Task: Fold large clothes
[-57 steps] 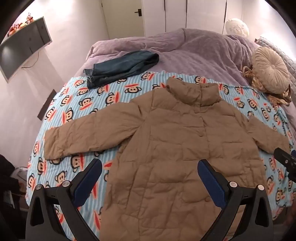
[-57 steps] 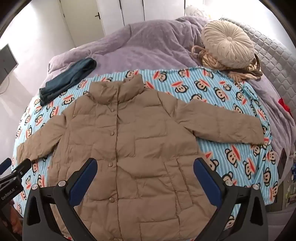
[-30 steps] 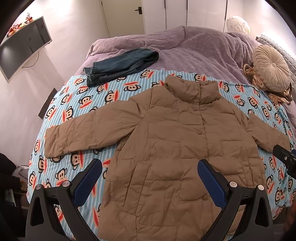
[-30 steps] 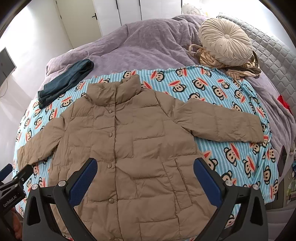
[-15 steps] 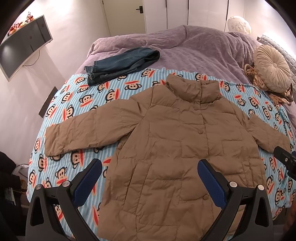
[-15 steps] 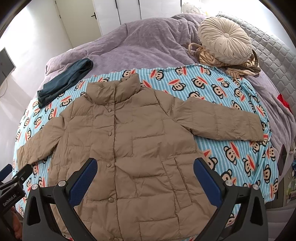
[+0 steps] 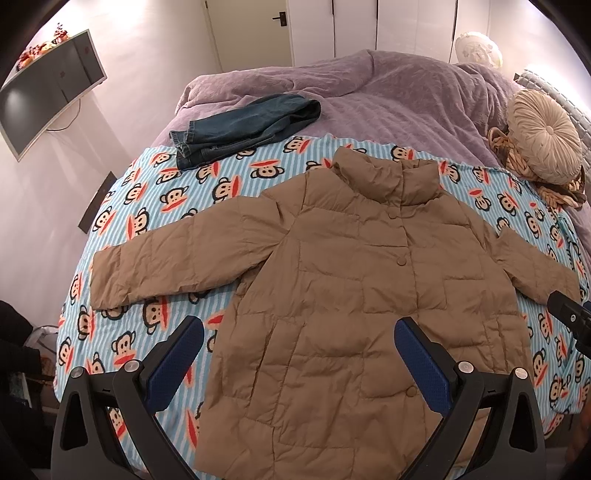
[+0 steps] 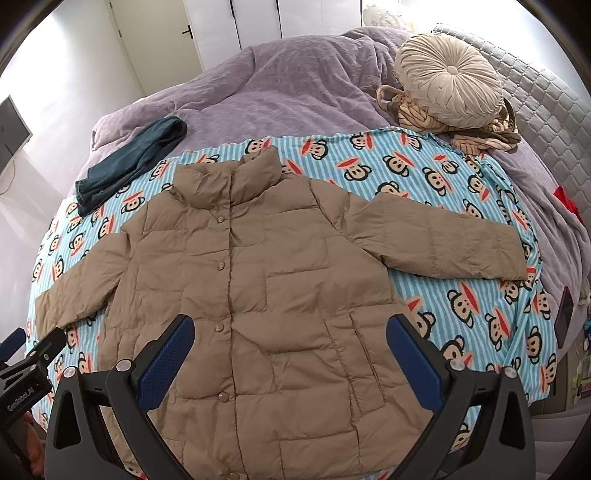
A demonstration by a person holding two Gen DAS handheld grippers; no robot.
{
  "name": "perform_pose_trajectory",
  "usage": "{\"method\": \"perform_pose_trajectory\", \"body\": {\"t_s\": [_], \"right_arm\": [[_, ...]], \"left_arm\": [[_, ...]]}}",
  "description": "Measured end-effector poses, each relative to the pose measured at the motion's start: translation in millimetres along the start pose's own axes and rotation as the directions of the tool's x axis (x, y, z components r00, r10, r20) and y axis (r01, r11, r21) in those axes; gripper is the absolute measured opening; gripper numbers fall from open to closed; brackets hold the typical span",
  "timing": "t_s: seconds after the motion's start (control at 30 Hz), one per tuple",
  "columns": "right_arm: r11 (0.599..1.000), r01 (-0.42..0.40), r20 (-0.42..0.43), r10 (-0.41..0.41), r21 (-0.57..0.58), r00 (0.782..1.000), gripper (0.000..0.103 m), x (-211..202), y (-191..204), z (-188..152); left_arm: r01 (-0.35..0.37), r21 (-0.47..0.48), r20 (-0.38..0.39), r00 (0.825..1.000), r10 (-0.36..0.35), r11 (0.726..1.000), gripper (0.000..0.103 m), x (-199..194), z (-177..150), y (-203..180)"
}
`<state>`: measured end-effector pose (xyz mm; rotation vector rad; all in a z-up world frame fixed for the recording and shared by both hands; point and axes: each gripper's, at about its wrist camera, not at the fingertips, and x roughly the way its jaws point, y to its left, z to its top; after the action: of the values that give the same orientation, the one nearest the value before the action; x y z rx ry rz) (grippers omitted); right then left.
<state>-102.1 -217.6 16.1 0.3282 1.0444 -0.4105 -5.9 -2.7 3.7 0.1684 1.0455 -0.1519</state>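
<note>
Two grippers were held above the near hem of a tan puffer jacket (image 7: pixel 354 295), each with its blue-padded jaws spread wide and nothing caught between them. The left gripper (image 7: pixel 299 350) was seen over the lower left part of the garment, one finger above the patterned sheet and the other above the quilted front. The right gripper (image 8: pixel 290 347) was poised over the lower front, one finger near the row of snap buttons and the other near the jacket's side seam. Part of the left tool was glimpsed at the lower left edge of the right wrist view, and part of the right tool at the right edge of the left wrist view.

The jacket was laid flat and face up on a blue striped blanket (image 7: pixel 147 206) printed with monkey faces, buttoned closed, its collar turned toward the far side of the bed. Both sleeves were stretched outward, the left sleeve (image 7: pixel 173 266) toward the bed's edge and the right sleeve (image 8: pixel 450 240) toward the headboard side.

Beyond the collar, a folded pair of dark jeans (image 7: pixel 243 125) was placed partly on the blanket and partly on a purple bedspread (image 8: pixel 280 92). A round cream pleated cushion (image 8: pixel 450 77) was rested on a woven item at the far right. White closet doors (image 7: pixel 369 26) were visible behind the bed, and a monitor (image 7: pixel 48 88) was seen mounted on the left wall.
</note>
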Motion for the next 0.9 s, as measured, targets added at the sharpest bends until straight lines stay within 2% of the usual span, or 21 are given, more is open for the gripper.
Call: {"method": "perform_pose_trajectory", "body": {"t_s": [0.9], "right_arm": [[1.0,-0.002,-0.003,0.002,0.0,1.0,0.103,2.0,0.1,-0.9]], "left_arm": [[-0.001,-0.008,-0.006,1.0,0.001,1.0,0.103,2.3,0.0,5.7]]}}
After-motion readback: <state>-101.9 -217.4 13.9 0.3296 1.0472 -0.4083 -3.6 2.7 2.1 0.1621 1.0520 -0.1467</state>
